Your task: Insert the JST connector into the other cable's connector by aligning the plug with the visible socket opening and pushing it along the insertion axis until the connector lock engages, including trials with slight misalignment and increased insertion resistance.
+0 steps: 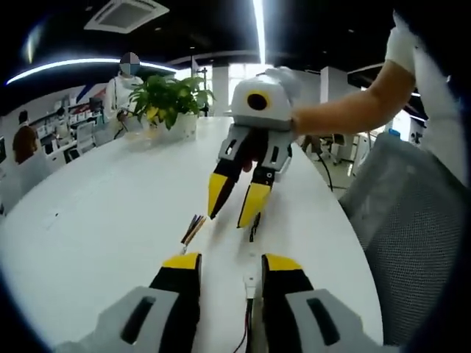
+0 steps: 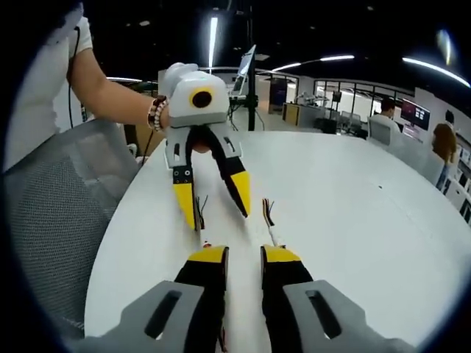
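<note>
Two thin cables lie on the white table (image 1: 96, 220) between my grippers, which face each other. One cable (image 1: 193, 229) (image 2: 269, 218) ends in a fan of coloured wires. The other cable (image 1: 253, 229) (image 2: 201, 215) lies beside it, and its pale connector end (image 1: 250, 284) rests against the inner side of one left jaw. My left gripper (image 1: 232, 262) (image 2: 215, 202) is open and holds nothing. My right gripper (image 2: 244, 255) (image 1: 235, 202) is also open, its tips hovering just above the cables. Whether any finger touches a cable I cannot tell.
A potted plant (image 1: 170, 99) stands at the table's far end, with people seated behind it. A grey mesh chair (image 1: 412, 220) (image 2: 51, 220) sits close to the table edge (image 2: 110, 243). A person's bare forearm (image 1: 346, 110) (image 2: 110, 92) holds each gripper.
</note>
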The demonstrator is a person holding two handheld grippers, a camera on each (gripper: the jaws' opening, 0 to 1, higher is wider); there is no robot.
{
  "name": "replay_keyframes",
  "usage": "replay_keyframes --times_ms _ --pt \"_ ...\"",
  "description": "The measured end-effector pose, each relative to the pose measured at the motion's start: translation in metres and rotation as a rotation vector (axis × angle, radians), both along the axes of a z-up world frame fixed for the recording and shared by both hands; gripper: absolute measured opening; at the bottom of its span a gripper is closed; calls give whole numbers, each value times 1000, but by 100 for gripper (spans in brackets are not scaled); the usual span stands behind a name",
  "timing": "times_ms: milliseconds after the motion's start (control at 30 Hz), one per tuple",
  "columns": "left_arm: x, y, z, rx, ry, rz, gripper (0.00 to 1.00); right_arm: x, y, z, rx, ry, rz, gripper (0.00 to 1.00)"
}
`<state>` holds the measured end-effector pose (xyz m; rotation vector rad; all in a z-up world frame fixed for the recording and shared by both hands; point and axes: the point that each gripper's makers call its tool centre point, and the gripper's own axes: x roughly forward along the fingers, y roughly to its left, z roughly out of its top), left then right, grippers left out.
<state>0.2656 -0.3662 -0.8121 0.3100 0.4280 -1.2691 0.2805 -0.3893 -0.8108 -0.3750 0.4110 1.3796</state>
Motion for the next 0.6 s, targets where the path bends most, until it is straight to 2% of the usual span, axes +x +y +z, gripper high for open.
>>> replay_keyframes --times_ms 333,467,600 --pt "-14 0 -13 15 19 -24 27 -18 0 -7 13 26 33 18" --pt "-17 0 -20 25 24 -40 24 -26 0 -11 24 26 66 21" --pt "-17 0 -23 13 44 -42 20 -30 -2 -16 34 24 84 19"
